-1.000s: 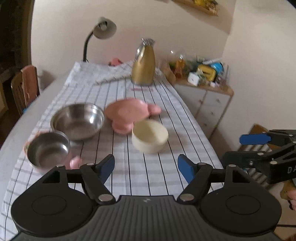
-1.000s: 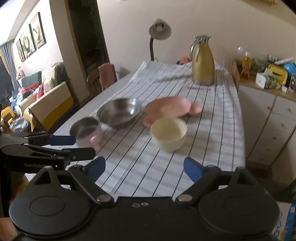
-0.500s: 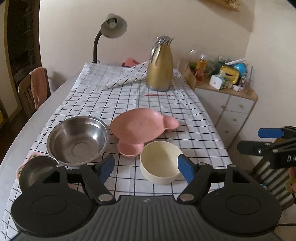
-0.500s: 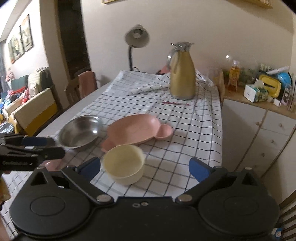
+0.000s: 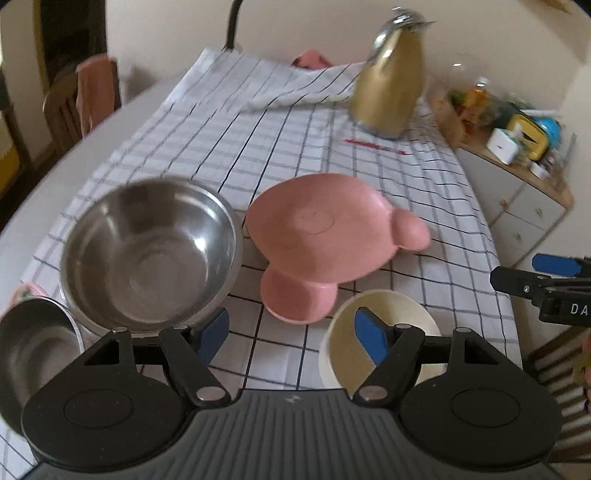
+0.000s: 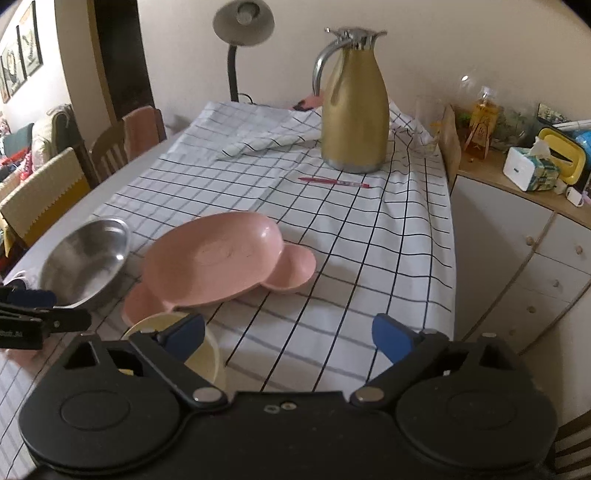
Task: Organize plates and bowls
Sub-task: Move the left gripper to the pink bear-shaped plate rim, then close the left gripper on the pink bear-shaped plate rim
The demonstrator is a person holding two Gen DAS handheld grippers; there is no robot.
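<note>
A checked cloth carries a large steel bowl [image 5: 147, 254], a small steel bowl [image 5: 33, 354], a pink plate with two round ears [image 5: 317, 229] and a cream bowl [image 5: 384, 325]. My left gripper [image 5: 291, 332] hovers low over the near dishes, open and empty, its right fingertip in front of the cream bowl. In the right wrist view the pink plate [image 6: 214, 258] lies ahead, the steel bowl [image 6: 85, 258] to its left and the cream bowl [image 6: 199, 354] beneath my left finger. My right gripper [image 6: 290, 334] is wide, its jaws closing slightly over bare cloth.
A gold thermos jug [image 6: 352, 103] and a red pen [image 6: 334, 181] sit at the far end, with a desk lamp [image 6: 242, 22] behind. A sideboard [image 6: 517, 221] with clutter stands right of the table edge. Chairs [image 6: 122, 136] line the left side.
Both grippers have come forward and lower towards the dishes, which now fill more of each view. The dishes themselves have not shifted.
</note>
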